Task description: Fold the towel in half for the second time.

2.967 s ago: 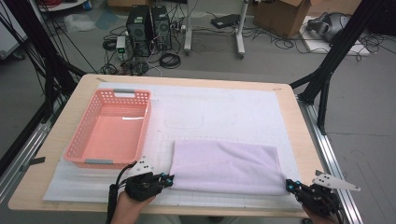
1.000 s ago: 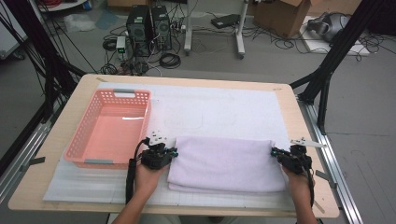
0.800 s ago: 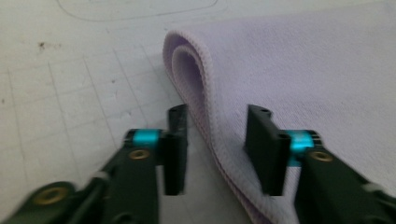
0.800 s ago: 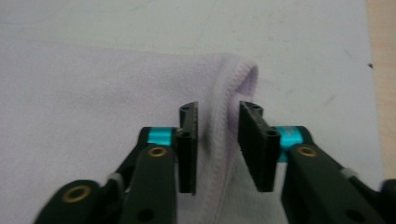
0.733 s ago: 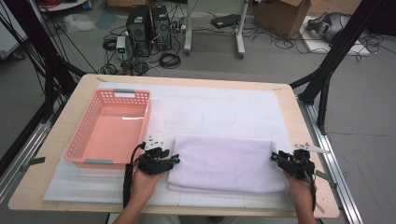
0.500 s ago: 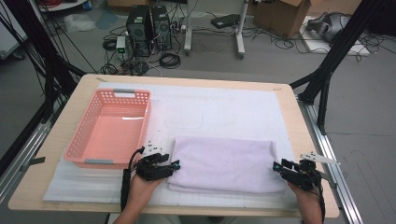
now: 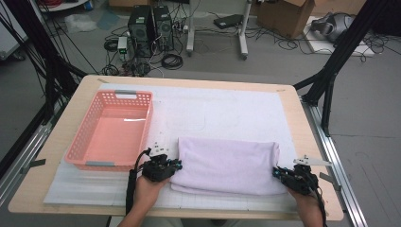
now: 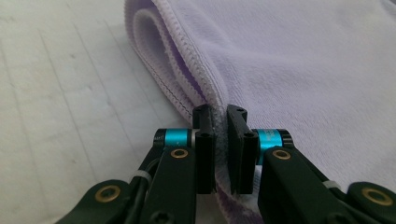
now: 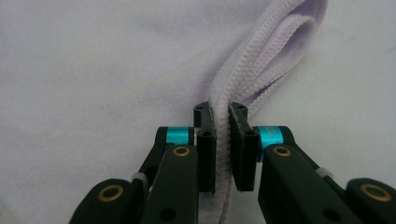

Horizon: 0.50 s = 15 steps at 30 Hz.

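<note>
A folded lilac towel (image 7: 227, 165) lies flat on the white mat near the table's front edge. My left gripper (image 7: 172, 168) is shut on the towel's near left corner; in the left gripper view the stitched hem of the towel (image 8: 299, 70) runs between the jaws of that gripper (image 8: 221, 116). At the towel's near right corner my right gripper (image 7: 279, 174) is likewise shut on the layered edge. In the right gripper view the doubled edge of the towel (image 9: 93, 70) passes between the jaws of the right gripper (image 9: 221, 114).
A pink plastic basket (image 7: 90, 142) stands on the mat's left half, just behind my left hand. The white mat (image 7: 222, 111) covers most of the wooden table (image 7: 293, 109). Computers, cables and boxes sit on the floor beyond.
Both grippers carried the near edge up over the towel, folding it, then drew back toward the front. The towel is now narrower, and they hold its near corners.
</note>
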Each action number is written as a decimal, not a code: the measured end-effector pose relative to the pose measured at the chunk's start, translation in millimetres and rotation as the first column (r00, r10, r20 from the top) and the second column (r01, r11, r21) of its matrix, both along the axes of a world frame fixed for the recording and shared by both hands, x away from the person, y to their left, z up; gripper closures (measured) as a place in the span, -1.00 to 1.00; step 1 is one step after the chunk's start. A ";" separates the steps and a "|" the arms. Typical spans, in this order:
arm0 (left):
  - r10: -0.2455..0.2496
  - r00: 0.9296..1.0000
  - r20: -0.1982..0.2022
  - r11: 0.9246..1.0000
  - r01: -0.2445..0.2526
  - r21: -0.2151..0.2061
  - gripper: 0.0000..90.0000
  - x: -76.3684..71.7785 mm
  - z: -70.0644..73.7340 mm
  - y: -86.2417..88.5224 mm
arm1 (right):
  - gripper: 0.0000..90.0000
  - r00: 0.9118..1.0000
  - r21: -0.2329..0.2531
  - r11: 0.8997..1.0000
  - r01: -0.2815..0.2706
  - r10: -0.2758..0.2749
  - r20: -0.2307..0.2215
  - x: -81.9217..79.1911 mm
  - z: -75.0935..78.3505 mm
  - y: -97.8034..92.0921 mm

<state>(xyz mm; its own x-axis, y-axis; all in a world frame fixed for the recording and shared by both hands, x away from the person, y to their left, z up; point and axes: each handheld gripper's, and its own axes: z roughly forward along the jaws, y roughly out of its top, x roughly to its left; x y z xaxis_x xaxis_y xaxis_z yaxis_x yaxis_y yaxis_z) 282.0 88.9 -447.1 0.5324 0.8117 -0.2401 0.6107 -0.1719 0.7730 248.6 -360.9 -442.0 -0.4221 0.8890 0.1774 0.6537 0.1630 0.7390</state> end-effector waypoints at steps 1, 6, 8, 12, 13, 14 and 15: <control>0.014 1.000 0.006 1.000 -0.014 -0.007 0.83 3.1 1.2 -1.3 | 0.85 1.000 0.002 1.000 0.005 -0.005 0.017 2.0 0.9 -1.0; 0.047 0.998 0.041 0.999 -0.047 0.012 0.84 22.6 13.4 -8.5 | 0.85 0.998 0.025 0.999 0.045 -0.046 0.053 21.3 7.0 2.1; 0.062 0.996 0.057 0.998 -0.063 0.012 0.84 28.9 20.1 -9.5 | 0.85 0.996 0.027 0.998 0.058 -0.060 0.062 31.6 10.1 4.4; 0.078 0.995 0.068 0.997 -0.077 -0.013 0.84 41.0 38.3 -7.7 | 0.85 0.992 0.066 0.994 0.087 -0.093 0.082 49.6 21.4 5.0; 0.081 0.994 0.075 0.997 -0.080 -0.014 0.84 44.1 43.2 -7.0 | 0.85 0.991 0.068 0.993 0.094 -0.100 0.091 53.7 25.2 4.9; 0.086 0.993 0.083 0.996 -0.085 -0.017 0.84 47.3 47.8 -6.7 | 0.85 0.989 0.081 0.991 0.102 -0.110 0.096 57.9 29.0 4.6; 0.095 0.992 0.087 0.995 -0.093 -0.026 0.84 50.8 51.4 -6.3 | 0.85 0.988 0.086 0.990 0.109 -0.117 0.099 61.8 32.9 4.2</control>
<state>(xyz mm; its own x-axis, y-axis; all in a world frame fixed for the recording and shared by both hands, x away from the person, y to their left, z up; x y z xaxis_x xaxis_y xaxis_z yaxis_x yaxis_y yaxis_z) 332.8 82.6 -395.7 0.4739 0.8542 -0.2138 0.5527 -0.0996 0.8274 310.4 -356.7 -409.1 -0.3395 0.9168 0.2102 0.5836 0.0300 0.8115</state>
